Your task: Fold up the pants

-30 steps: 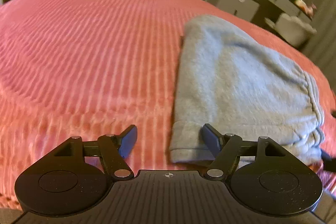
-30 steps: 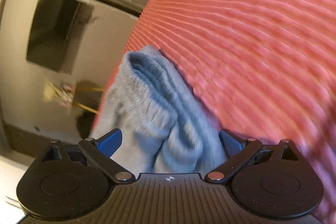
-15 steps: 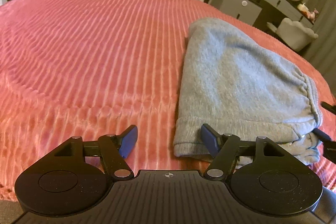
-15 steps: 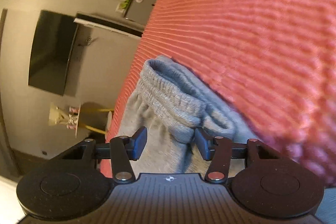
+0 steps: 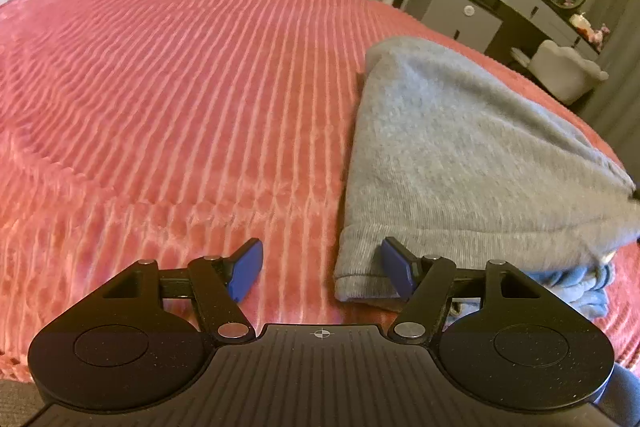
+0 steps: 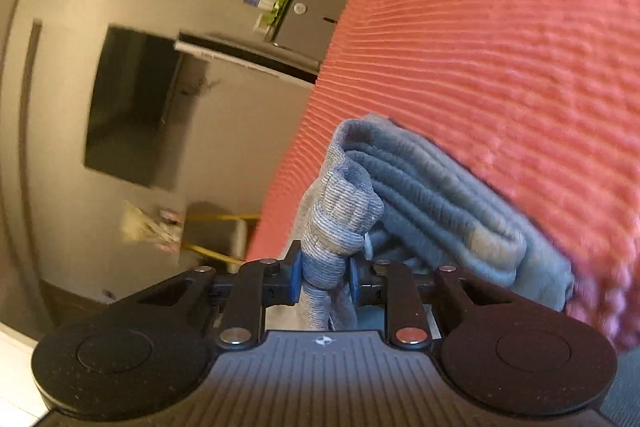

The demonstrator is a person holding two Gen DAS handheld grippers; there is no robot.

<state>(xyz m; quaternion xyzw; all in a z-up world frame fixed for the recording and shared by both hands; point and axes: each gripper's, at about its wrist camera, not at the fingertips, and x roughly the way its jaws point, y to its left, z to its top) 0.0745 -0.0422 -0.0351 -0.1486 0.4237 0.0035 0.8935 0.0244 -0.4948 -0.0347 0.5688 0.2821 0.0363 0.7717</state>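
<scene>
the gray pants (image 5: 460, 155) lie folded on the pink bed (image 5: 180, 87), the left tool (image 5: 322, 267) is wide open at their cuff, and the right tool (image 6: 323, 277) squeezes a bunch of the pants.

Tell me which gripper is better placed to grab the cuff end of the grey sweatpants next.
Left gripper: open, jaws straddling the grey sweatpants cuff. Right gripper already clamps the waistband.

Open pink bedspread (image 5: 168, 99) left of the gray pants (image 5: 460, 155); dresser (image 5: 480, 15) beyond.
</scene>
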